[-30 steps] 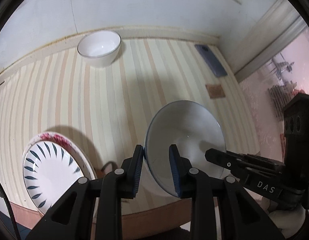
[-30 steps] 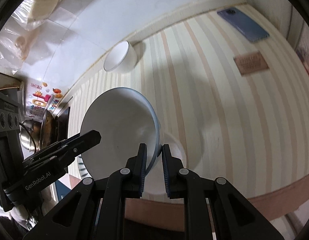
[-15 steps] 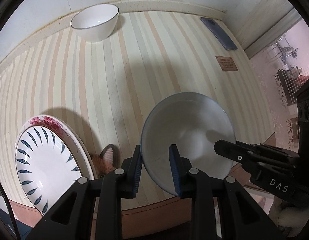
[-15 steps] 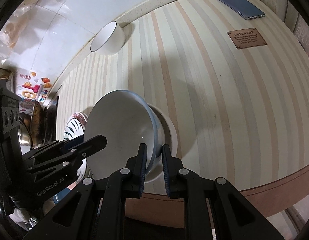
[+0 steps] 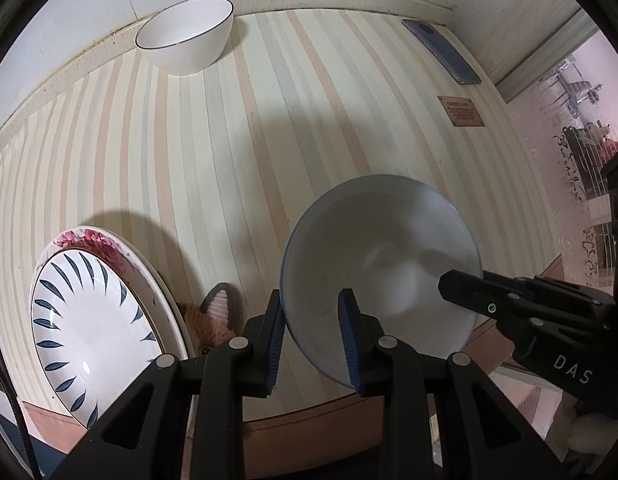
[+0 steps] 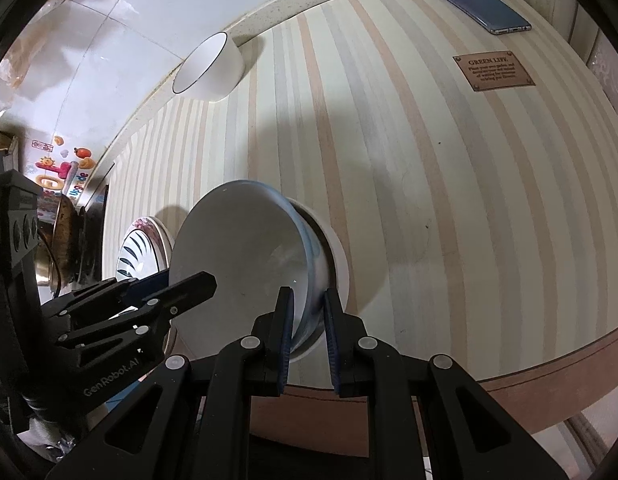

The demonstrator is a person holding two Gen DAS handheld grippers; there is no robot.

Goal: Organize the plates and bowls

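Both claws, my left (image 5: 312, 334) and right (image 6: 307, 334), pinch opposite rims of one smooth, round, blue-edged bowl (image 5: 383, 264); glossy stacked plates (image 5: 89, 320) lie left of my left claw.

Both grippers point steeply downward, side by side. The left gripper (image 5: 312, 336) has its jaws nipped onto the near rim of a bowl (image 5: 389, 264); the right gripper (image 6: 309, 338) pinches the same bowl's opposite edge.

Home kitchen, by the look of it. Striped table cover (image 5: 237, 152), tiled wall (image 6: 121, 20), metal pot (image 6: 63, 240), crockery, phone (image 6: 475, 4).
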